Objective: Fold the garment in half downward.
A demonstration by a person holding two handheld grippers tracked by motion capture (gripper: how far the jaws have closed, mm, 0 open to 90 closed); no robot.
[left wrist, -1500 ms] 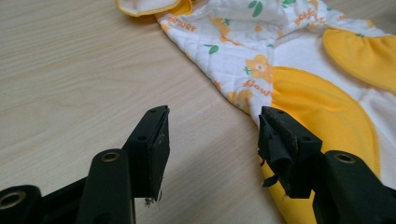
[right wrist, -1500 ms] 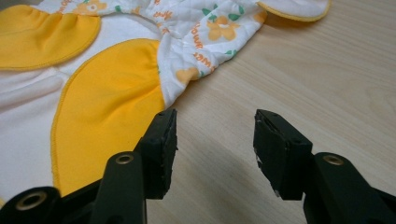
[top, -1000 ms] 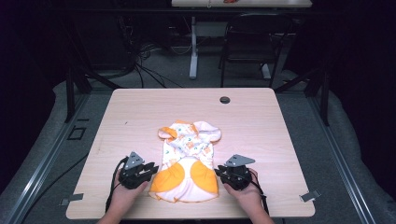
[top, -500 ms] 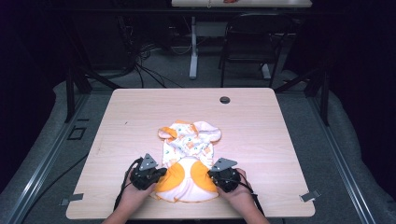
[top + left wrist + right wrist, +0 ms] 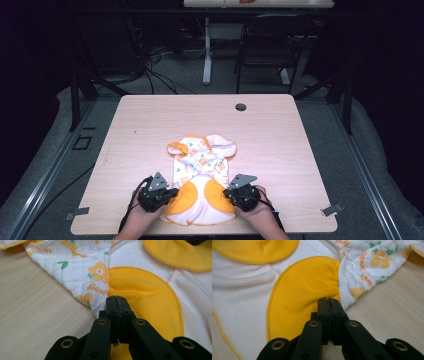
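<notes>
A wooden table (image 5: 150, 125) is carrying a small white and orange garment (image 5: 202, 180) spread flat near its front edge. The left gripper (image 5: 170, 192) is pinching the garment's left edge, its jaws having just been closing on the cloth. The right gripper (image 5: 229, 194) is likewise clamping the right edge, jaws pressed together on an orange patch (image 5: 299, 295).

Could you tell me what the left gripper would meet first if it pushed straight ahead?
The left gripper is shut at the garment's edge, so it would likely push into the yellow patch; depth is unclear.
</notes>
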